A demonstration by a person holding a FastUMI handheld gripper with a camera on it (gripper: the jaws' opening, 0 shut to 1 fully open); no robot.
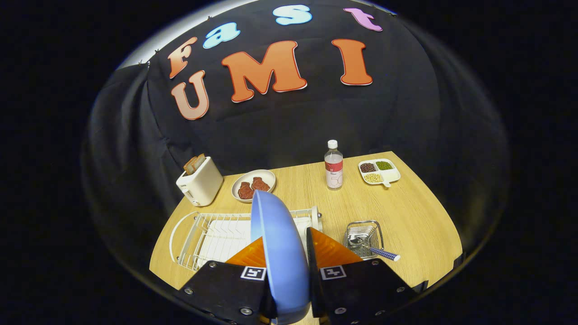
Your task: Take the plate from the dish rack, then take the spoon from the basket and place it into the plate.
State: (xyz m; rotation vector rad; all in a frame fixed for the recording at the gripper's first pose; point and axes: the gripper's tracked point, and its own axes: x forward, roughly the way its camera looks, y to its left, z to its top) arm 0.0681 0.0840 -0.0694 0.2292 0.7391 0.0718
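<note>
While the gripper (pixel 285 253) has both fingers closed tight on the edge of the blue plate (pixel 277 243), the plate stands upright on its rim, lifted above the white wire dish rack (pixel 212 234). To my eye the risk lies in that hold: the plate looks smooth and glossy, a shallow round dish pinched only at one edge, so it could swing or slide between the fingers when tipped flat. Set down carelessly, it could clip the rack's thin wires or knock the small metal basket (pixel 364 237) just to the right. The spoon (pixel 375 250) lies in that basket, its patterned handle poking out over the near-right rim, bowl down among shiny wire mesh. A slim handle like that may roll under a pinch. Farther off on the pale wood-grain table (pixel 420 212) stand a boxy white toaster (pixel 200 182), a plastic bottle (pixel 333 170) and a plate of meat (pixel 253 185).
</note>
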